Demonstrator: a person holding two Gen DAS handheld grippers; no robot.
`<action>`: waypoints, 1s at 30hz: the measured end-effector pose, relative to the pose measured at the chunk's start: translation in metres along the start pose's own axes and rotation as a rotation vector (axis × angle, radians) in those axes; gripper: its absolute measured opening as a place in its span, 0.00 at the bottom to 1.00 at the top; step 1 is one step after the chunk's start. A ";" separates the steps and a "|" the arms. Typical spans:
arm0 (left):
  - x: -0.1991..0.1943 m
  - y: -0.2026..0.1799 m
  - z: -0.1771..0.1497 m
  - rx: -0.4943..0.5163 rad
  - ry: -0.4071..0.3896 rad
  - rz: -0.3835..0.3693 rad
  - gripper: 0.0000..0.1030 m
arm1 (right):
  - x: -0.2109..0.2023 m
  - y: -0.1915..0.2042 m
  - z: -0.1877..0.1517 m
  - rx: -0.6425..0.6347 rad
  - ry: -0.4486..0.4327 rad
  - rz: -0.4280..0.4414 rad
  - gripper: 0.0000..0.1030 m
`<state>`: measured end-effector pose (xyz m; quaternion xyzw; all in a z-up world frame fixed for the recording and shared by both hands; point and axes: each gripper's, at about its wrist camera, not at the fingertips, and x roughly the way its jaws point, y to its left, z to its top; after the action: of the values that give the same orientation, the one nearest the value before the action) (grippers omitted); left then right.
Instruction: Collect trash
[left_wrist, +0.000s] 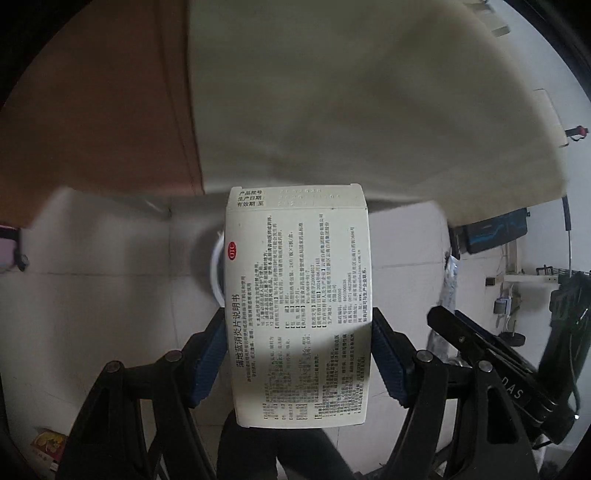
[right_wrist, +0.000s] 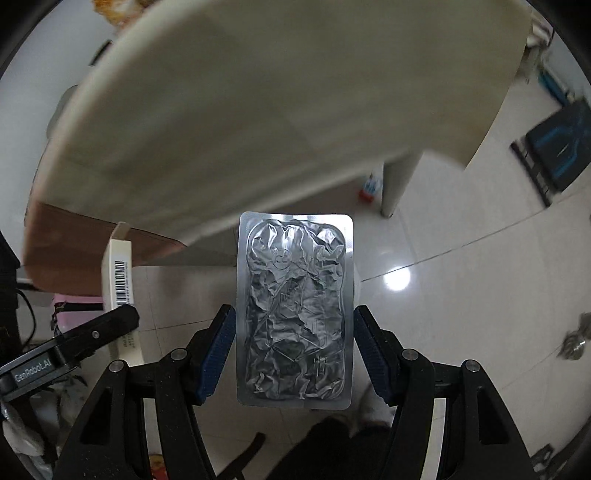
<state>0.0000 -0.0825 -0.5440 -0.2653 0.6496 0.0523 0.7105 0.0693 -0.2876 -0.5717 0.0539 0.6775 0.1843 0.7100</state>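
Note:
My left gripper (left_wrist: 298, 354) is shut on a white medicine box (left_wrist: 299, 302) printed with black Chinese text, held upright between the blue pads above the tiled floor. The box also shows edge-on with its barcode in the right wrist view (right_wrist: 120, 291). My right gripper (right_wrist: 293, 350) is shut on a crumpled silver foil blister pack (right_wrist: 294, 310), held upright between its pads. The right gripper's black body shows at the lower right of the left wrist view (left_wrist: 480, 350), beside the box.
A cream table top (right_wrist: 277, 110) with a leg (right_wrist: 399, 184) hangs overhead. A brown cardboard panel (left_wrist: 92, 122) stands at left. A white round rim (left_wrist: 218, 269) lies behind the box. A small red and blue item (right_wrist: 369, 188) and dark equipment (right_wrist: 557, 147) are on the floor.

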 end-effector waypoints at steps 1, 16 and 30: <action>0.017 0.006 0.003 -0.009 0.017 -0.011 0.69 | 0.019 -0.007 0.000 0.009 0.006 0.013 0.65; 0.085 0.046 -0.025 -0.047 -0.044 0.208 1.00 | 0.123 -0.037 -0.014 -0.031 0.059 -0.034 1.00; -0.137 -0.024 -0.116 -0.074 -0.093 0.178 1.00 | -0.145 0.021 -0.044 -0.258 0.065 -0.027 1.00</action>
<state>-0.1144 -0.1178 -0.4077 -0.2300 0.6345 0.1514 0.7223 0.0196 -0.3245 -0.4316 -0.0528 0.6714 0.2620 0.6912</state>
